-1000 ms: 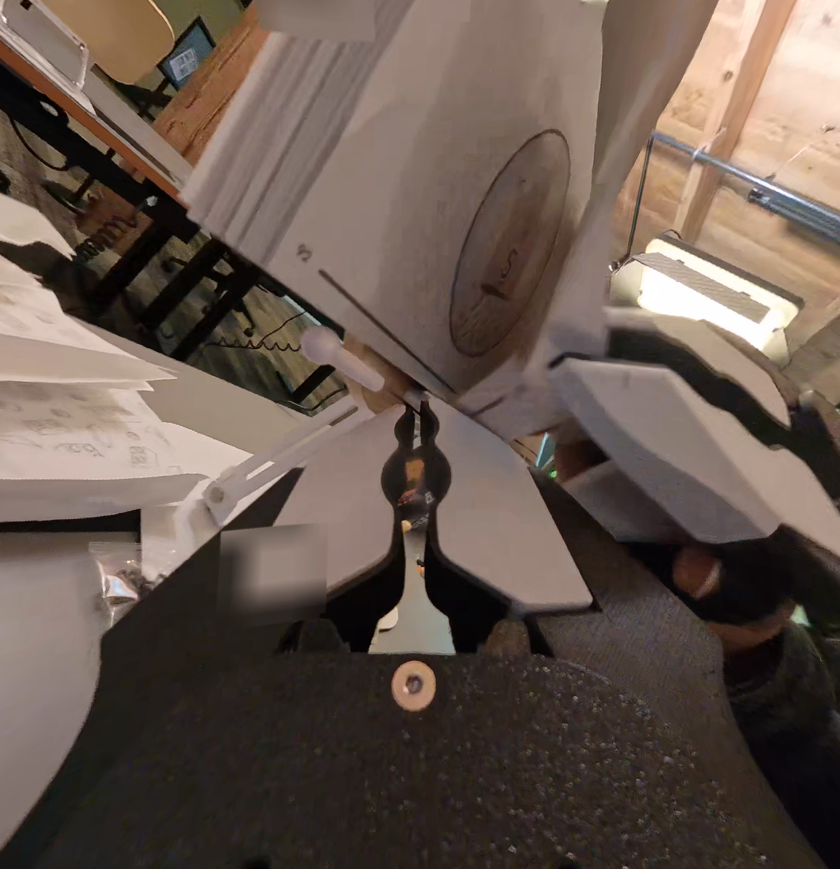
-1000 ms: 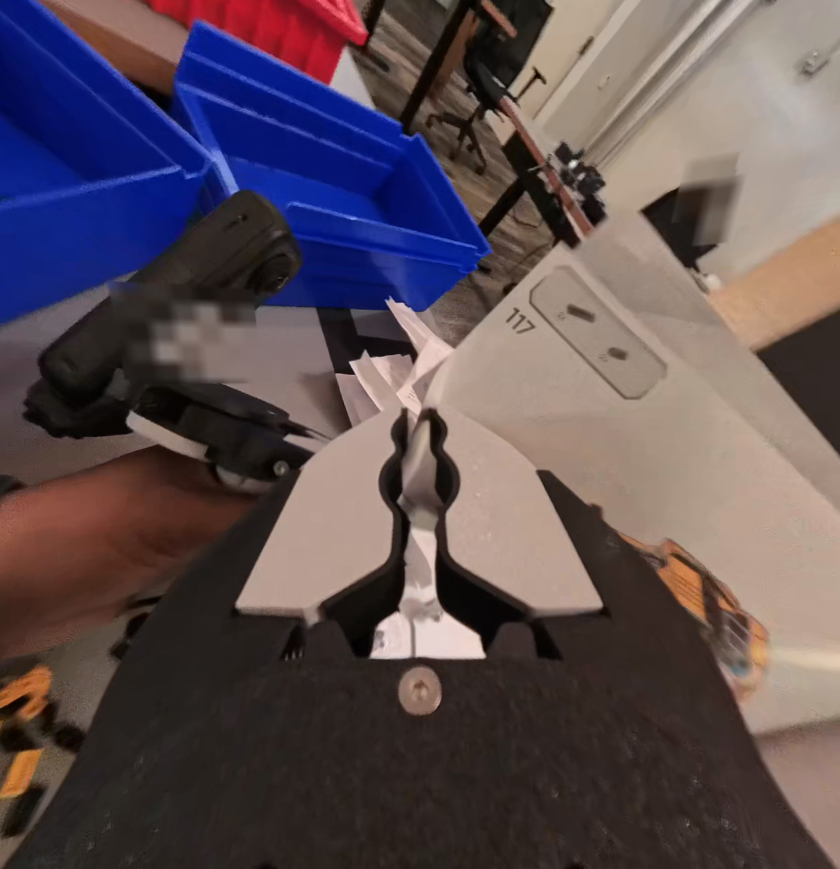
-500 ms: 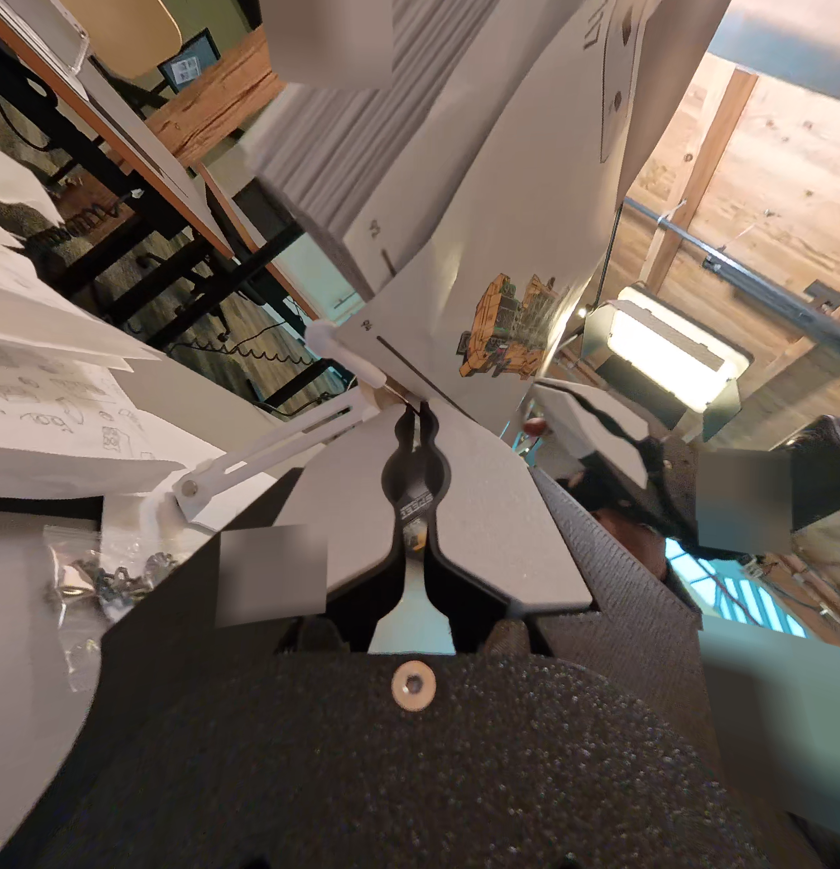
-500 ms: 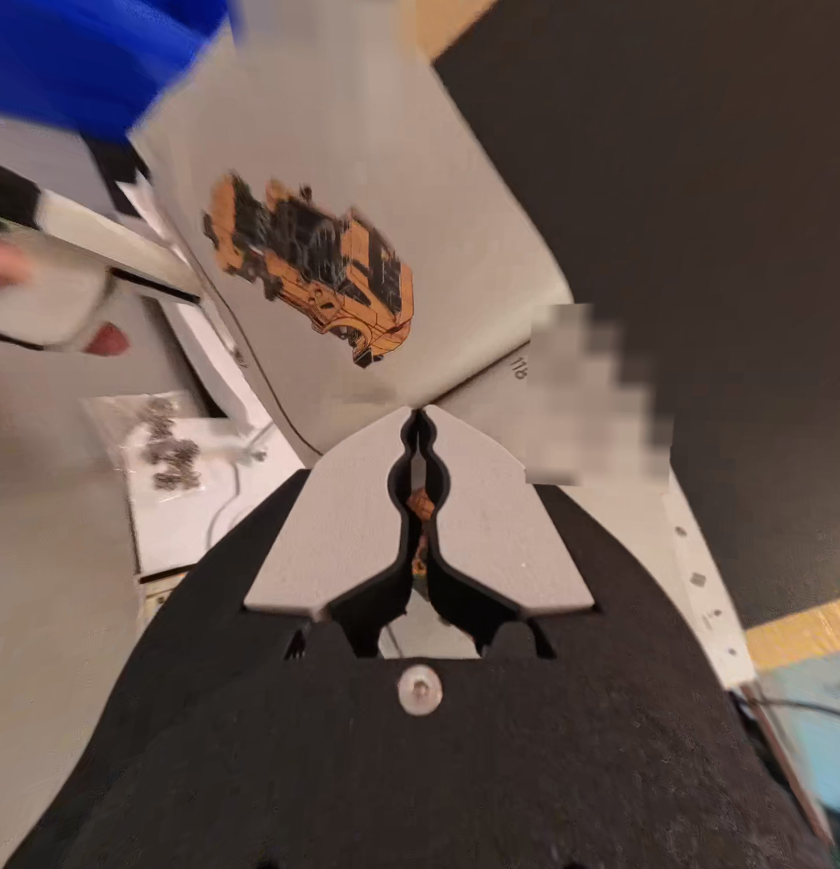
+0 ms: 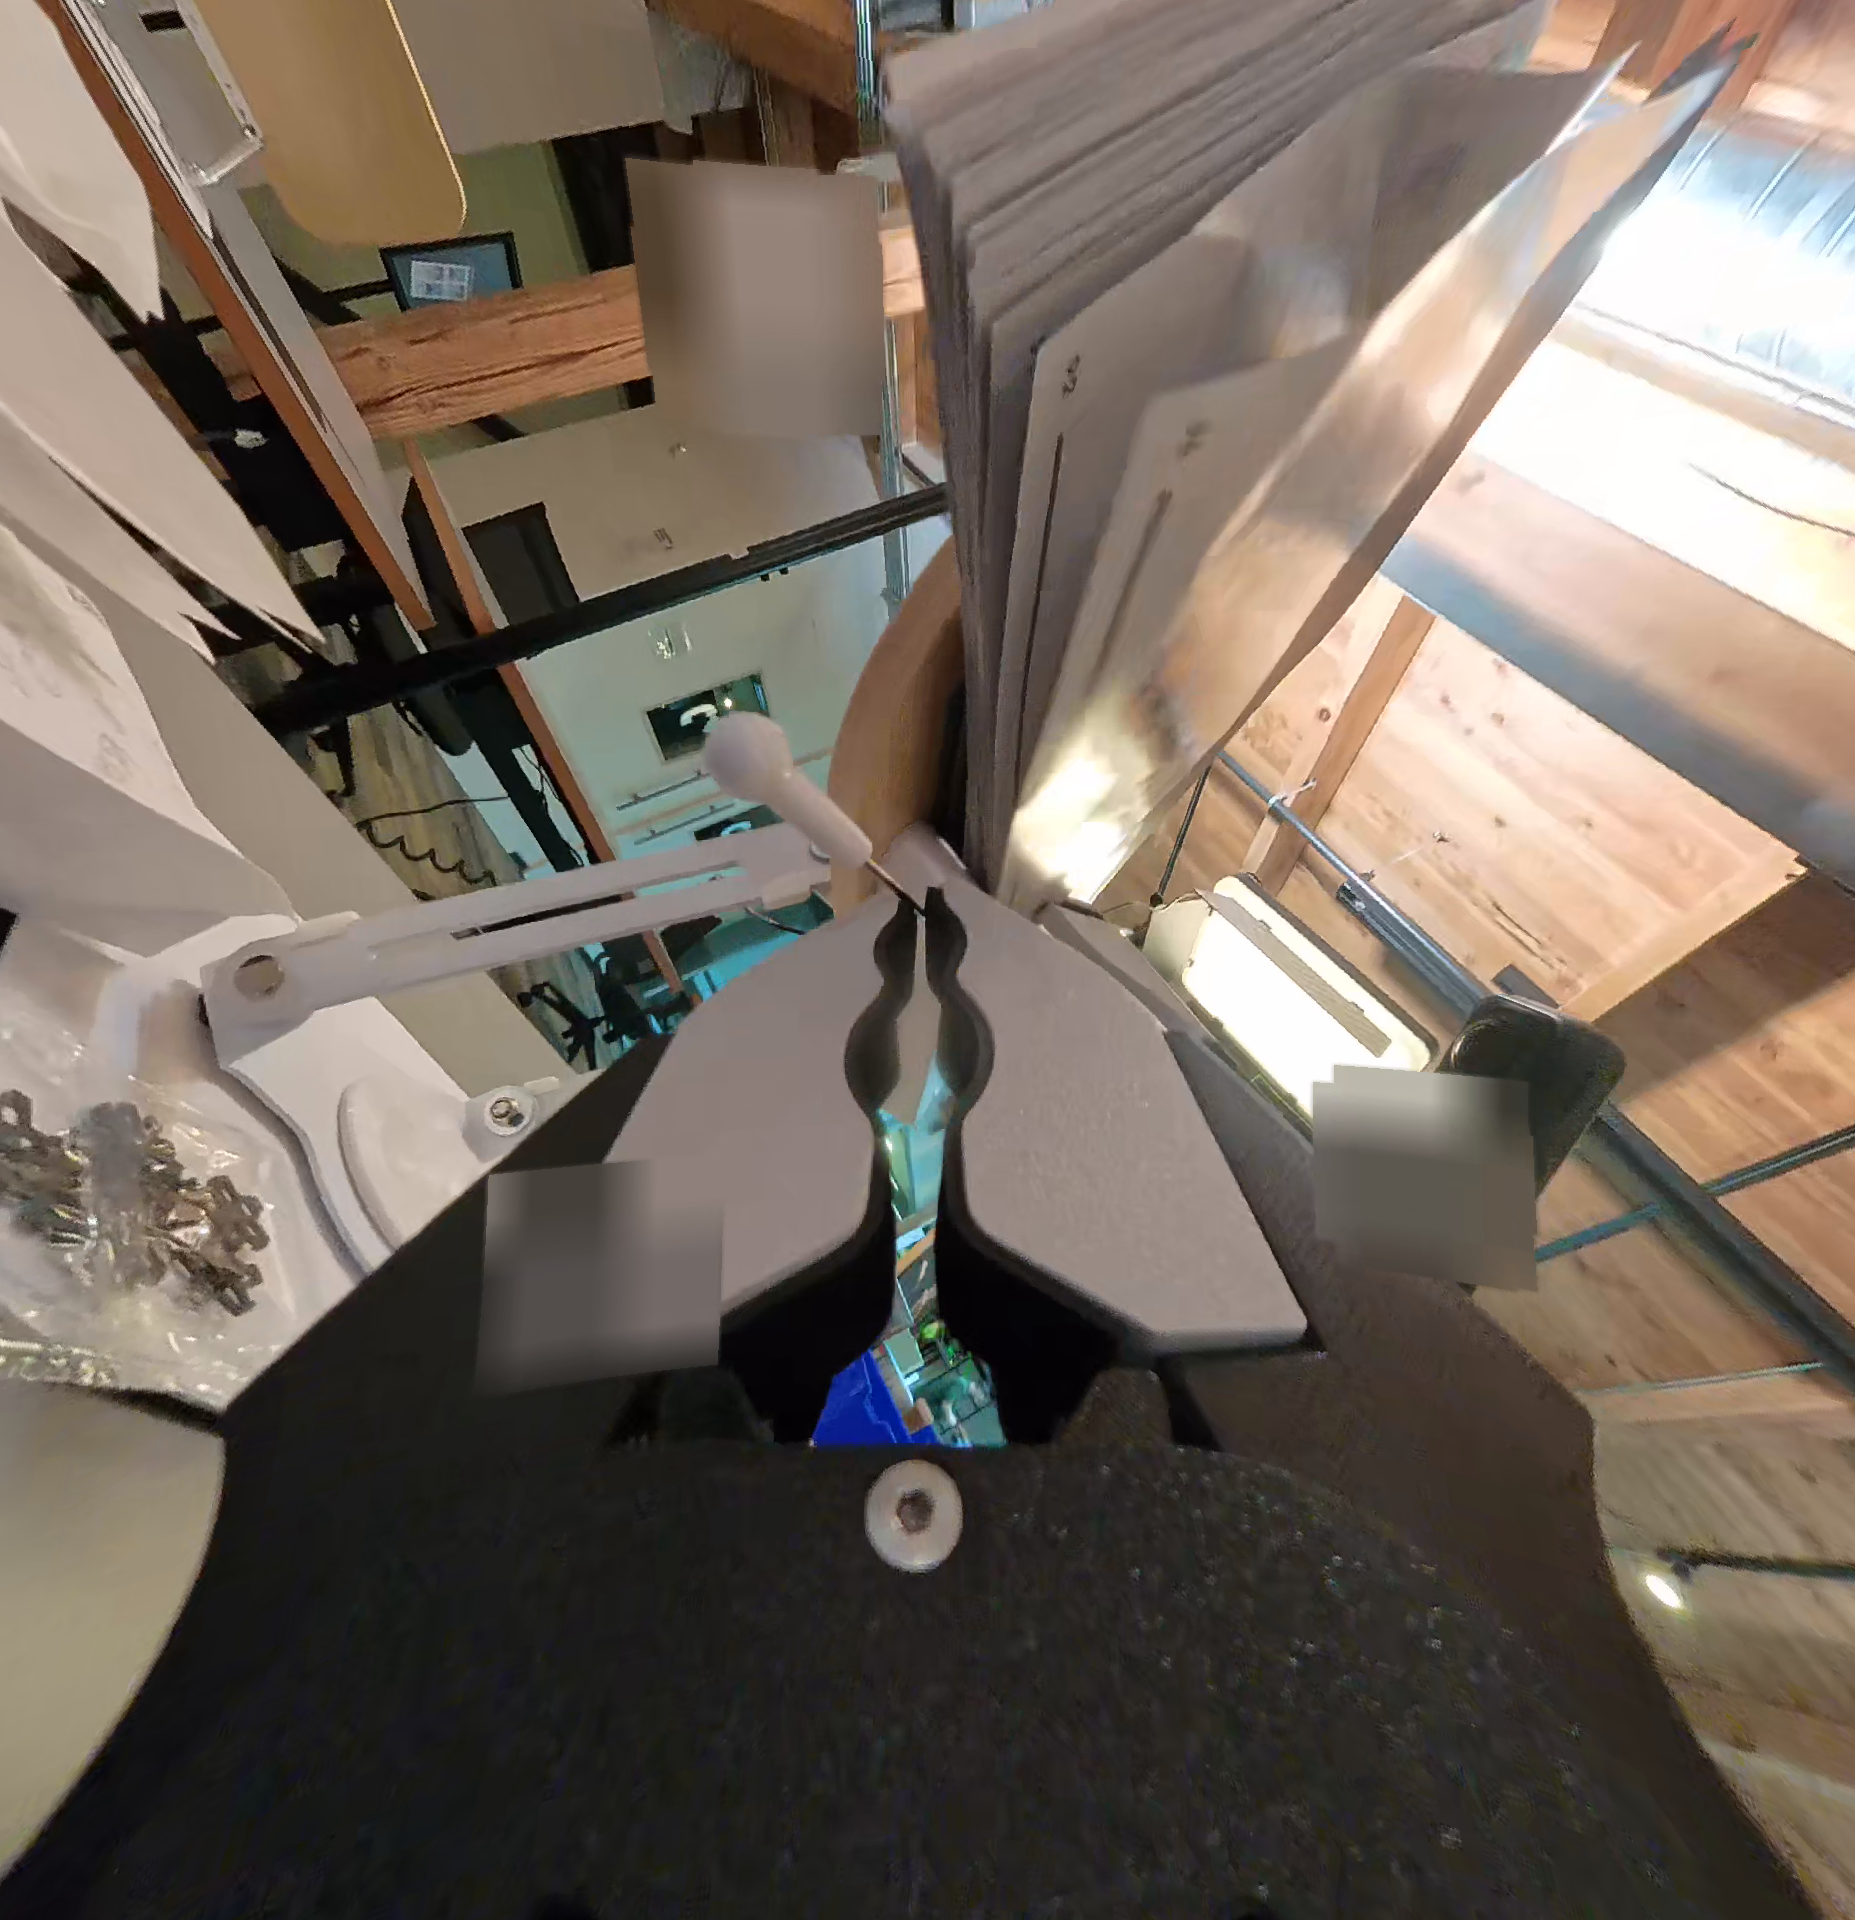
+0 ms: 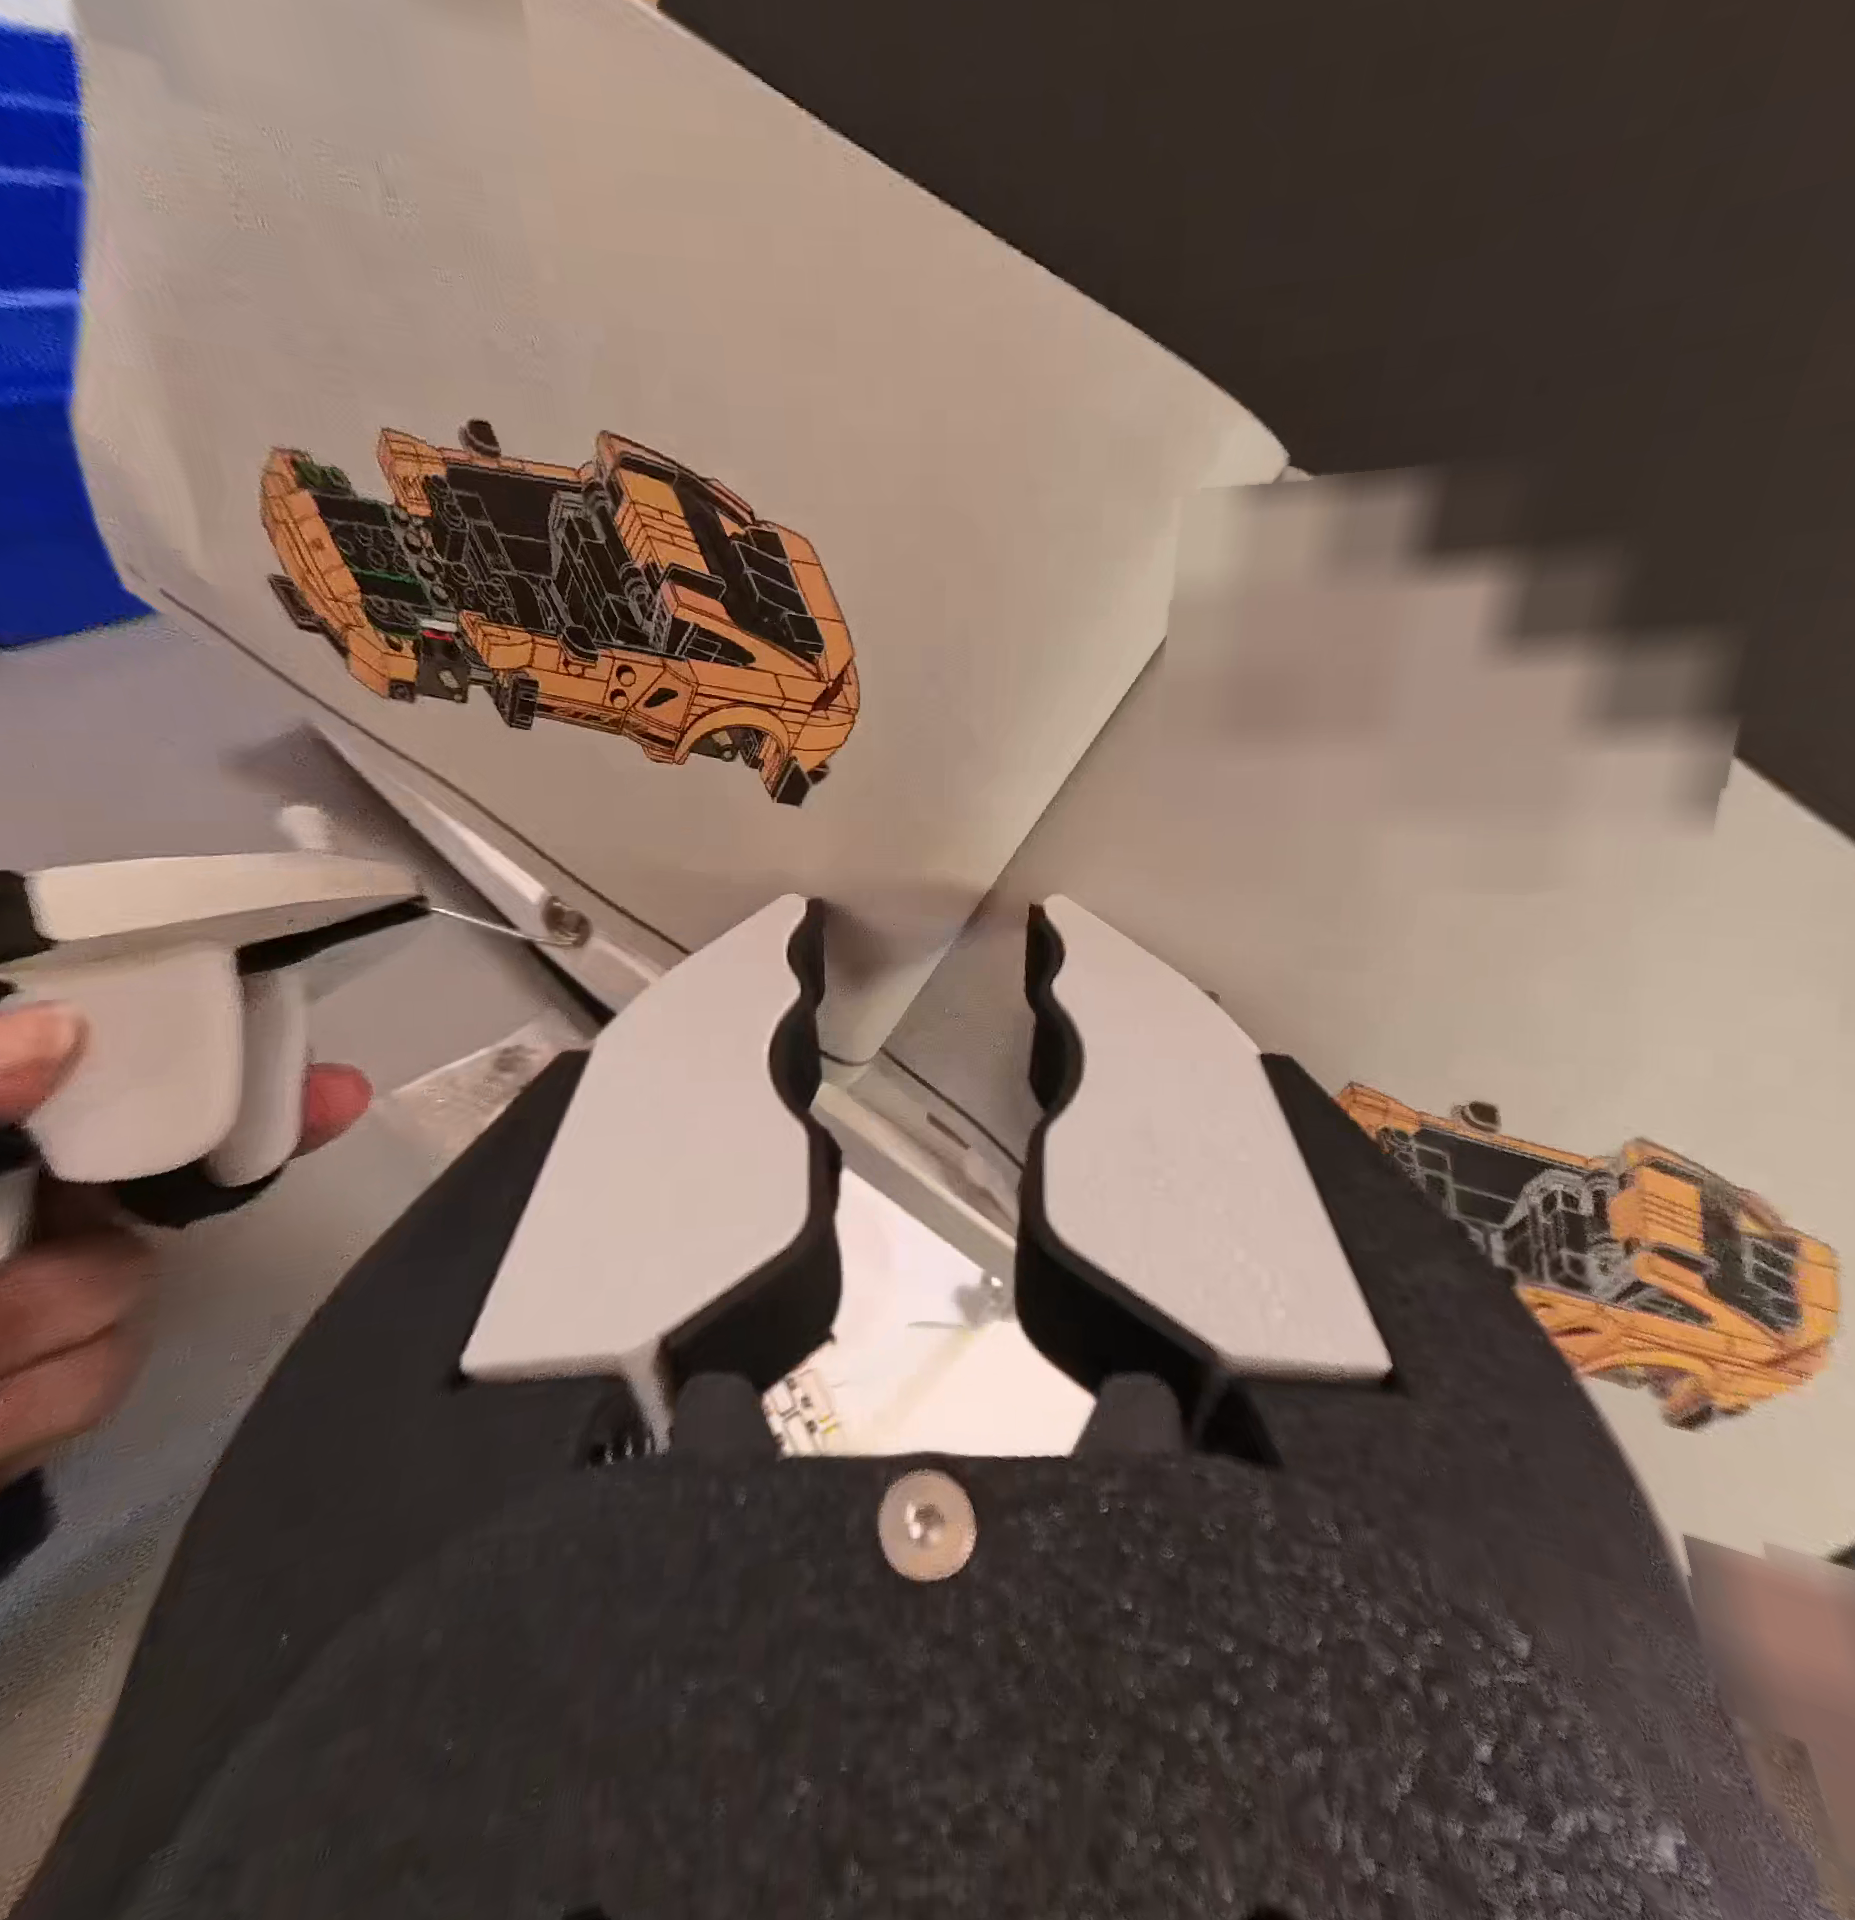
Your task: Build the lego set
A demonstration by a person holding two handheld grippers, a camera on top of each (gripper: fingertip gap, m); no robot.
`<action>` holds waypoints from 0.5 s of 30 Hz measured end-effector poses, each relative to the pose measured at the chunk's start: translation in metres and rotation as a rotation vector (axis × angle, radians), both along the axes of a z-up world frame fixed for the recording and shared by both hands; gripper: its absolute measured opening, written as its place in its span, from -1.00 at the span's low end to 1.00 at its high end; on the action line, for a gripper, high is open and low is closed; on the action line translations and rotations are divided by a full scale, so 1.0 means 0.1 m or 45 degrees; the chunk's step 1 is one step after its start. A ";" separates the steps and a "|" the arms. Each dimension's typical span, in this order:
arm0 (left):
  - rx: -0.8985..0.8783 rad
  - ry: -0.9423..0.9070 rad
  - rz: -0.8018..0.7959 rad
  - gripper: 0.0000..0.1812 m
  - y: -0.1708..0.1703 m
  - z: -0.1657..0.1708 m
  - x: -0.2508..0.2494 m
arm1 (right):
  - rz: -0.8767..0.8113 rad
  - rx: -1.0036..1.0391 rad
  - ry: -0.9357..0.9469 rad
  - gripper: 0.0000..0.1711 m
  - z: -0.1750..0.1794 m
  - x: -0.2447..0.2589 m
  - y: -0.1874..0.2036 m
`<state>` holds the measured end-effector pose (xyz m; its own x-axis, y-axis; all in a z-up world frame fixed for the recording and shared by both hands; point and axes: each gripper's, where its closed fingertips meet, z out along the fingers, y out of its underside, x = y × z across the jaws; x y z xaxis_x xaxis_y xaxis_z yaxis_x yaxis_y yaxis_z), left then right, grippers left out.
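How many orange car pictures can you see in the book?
2. One orange car picture is on the raised page at upper left; the other is on the flatter page at lower right. More pages are hidden.

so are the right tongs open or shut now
Open. In the right wrist view the right tongs show a wide gap between the fingers, with the instruction booklet page edge lying between them, apparently unclamped.

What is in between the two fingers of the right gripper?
In the right wrist view, the open right gripper has the bottom edge of an instruction booklet page between its fingertips, near the left one; whether they touch is unclear.
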<state>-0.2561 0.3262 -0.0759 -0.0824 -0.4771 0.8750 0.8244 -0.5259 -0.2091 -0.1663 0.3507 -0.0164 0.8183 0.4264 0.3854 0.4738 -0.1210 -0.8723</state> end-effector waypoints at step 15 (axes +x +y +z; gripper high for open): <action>0.190 0.651 0.395 -0.98 -0.10 0.23 0.02 | -0.198 0.157 0.010 -0.51 -0.01 -0.03 0.10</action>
<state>-0.2543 0.3162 -0.0529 0.4919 -0.5323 0.6890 0.7102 -0.2124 -0.6712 -0.1697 0.3605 -0.0173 0.8740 0.2443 0.4200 0.4507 -0.0843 -0.8887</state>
